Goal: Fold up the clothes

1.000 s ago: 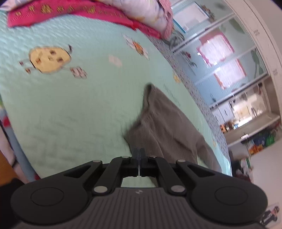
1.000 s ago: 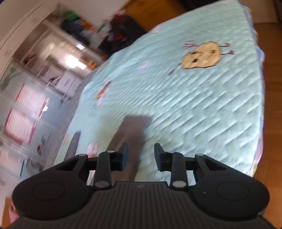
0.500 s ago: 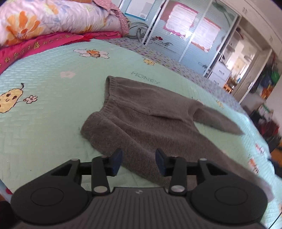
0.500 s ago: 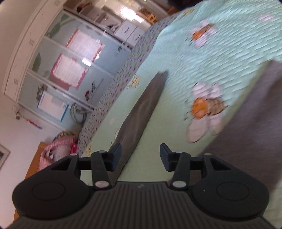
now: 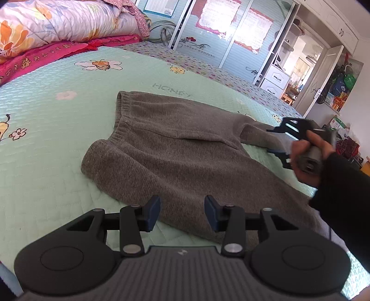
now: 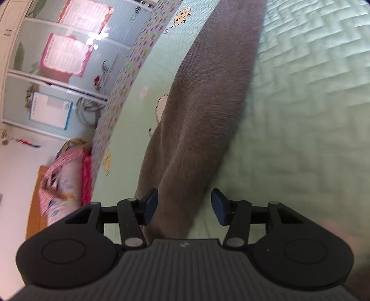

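A pair of grey knit trousers (image 5: 175,143) lies spread flat on the green quilted bedspread (image 5: 46,129), waistband toward the pillows (image 5: 57,20). The left gripper (image 5: 182,209) hovers over the near leg, jaws apart, gripping nothing. The right gripper (image 6: 184,203), in a person's hand (image 5: 307,157), is above the far leg, jaws closing slightly but not pinching the cloth.
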### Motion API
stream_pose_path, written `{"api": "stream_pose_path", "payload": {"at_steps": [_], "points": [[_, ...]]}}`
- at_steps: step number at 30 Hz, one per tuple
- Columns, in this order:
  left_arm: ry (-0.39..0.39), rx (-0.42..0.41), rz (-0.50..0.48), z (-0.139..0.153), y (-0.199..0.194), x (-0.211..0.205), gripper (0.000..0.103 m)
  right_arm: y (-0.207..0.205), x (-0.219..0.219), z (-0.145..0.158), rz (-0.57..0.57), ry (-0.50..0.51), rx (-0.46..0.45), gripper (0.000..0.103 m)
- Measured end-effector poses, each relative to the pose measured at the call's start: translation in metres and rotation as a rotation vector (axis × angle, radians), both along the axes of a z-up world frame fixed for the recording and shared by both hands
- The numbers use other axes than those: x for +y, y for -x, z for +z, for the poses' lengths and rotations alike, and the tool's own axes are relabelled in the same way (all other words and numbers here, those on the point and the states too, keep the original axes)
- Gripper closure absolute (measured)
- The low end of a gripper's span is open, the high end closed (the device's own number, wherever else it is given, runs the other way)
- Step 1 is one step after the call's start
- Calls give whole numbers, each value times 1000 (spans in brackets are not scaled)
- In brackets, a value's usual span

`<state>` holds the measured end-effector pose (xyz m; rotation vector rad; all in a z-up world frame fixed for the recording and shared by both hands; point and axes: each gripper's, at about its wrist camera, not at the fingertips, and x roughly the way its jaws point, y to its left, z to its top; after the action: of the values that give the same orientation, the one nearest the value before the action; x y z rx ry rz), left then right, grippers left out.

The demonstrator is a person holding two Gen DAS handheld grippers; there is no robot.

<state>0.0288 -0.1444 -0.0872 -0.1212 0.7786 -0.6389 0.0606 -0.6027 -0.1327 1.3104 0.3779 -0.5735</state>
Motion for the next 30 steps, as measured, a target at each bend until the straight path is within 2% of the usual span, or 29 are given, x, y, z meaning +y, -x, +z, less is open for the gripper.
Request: {"api": "stream_pose_path", "payload": {"at_steps": [1,2,7,8,9,11,13,15,16,19,23,28,29,30], "points": [[-1,6,6,-1,-3,0,58,-2,-2,-1,-11,18,13,69],[1,13,16,-1,-6,0,58,-2,-4,-1,-15,39,34,99],[23,27,41,-5,-10,5,58,66,24,13,-44,184,-15,99],[25,31,41,-6,-10,4,58,82,34,13,-36,197,-4,98],[25,37,40,-7,-10,3,58,96,43,12,-20,201,16,90],[25,42,34,-5,-8,1,58,117,43,10,10,201,66,86],[25,38,25,-2,-5,0,58,140,27,18,-47,238,70,79],[19,33,20,0,-3,-2,58,160,-2,29,-145,255,46,48],[15,34,21,0,-4,-3,57,165,-21,31,-179,257,35,44],[3,37,23,-1,-7,-8,57,169,-82,31,-244,277,85,43],[-12,30,13,-1,-8,-18,57,151,-156,18,-251,246,120,43],[-68,35,-11,-6,-8,-37,57,112,-202,-6,-284,212,81,44],[-80,39,-14,-7,-8,-40,57,103,-206,-8,-278,231,83,56],[-89,45,-12,-9,-8,-41,57,96,-211,-10,-253,239,97,92]]}}
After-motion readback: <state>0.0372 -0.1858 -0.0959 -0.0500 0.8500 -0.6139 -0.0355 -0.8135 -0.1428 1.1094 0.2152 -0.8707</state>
